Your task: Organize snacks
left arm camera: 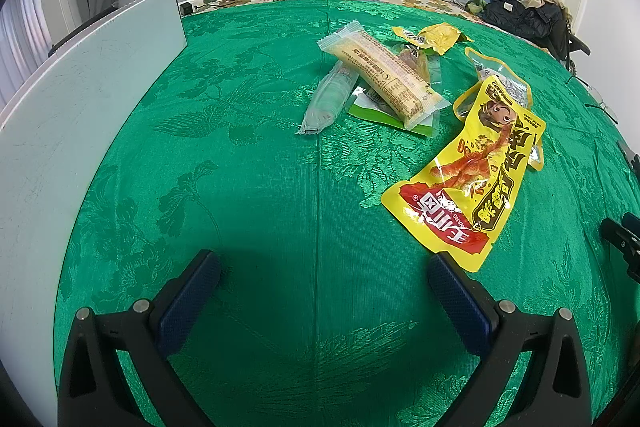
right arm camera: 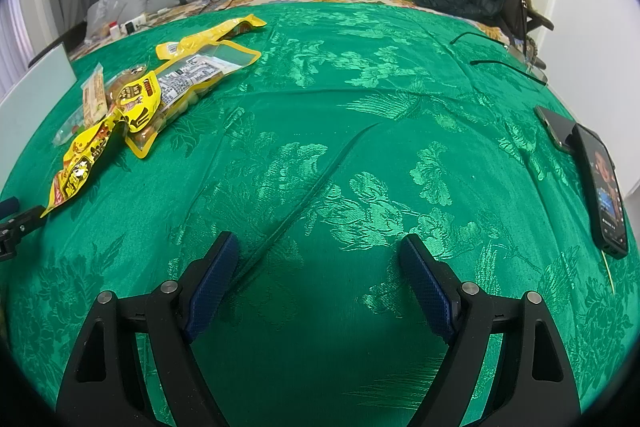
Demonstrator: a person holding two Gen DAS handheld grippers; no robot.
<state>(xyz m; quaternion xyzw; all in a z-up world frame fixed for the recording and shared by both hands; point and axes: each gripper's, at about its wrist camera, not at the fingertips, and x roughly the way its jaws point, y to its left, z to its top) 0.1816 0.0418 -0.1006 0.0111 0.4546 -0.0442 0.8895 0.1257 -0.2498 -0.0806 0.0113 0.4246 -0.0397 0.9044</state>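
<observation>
Two empty claws are what I am holding over the shiny green patterned bedspread [left arm camera: 248, 187]: the left gripper [left arm camera: 324, 277] is gaping wide with nothing between its blue pads, and the right gripper [right arm camera: 320, 259] is standing just as wide, also gripping nothing. Ahead and to the right of my left claw, the long yellow-and-red foil snack packet [left arm camera: 464, 179] is lying flat, its near corner just beside the right-hand finger. Beyond it, the clear-wrapped beige snack bar [left arm camera: 390, 77] is resting across a pale translucent sleeve [left arm camera: 328, 97] and a green-edged pouch [left arm camera: 374, 115]. I am judging the slick foil liable to slide or buckle under a shallow pinch, and tugging one wrapper from the overlapping pile could be dragging its neighbours along.
</observation>
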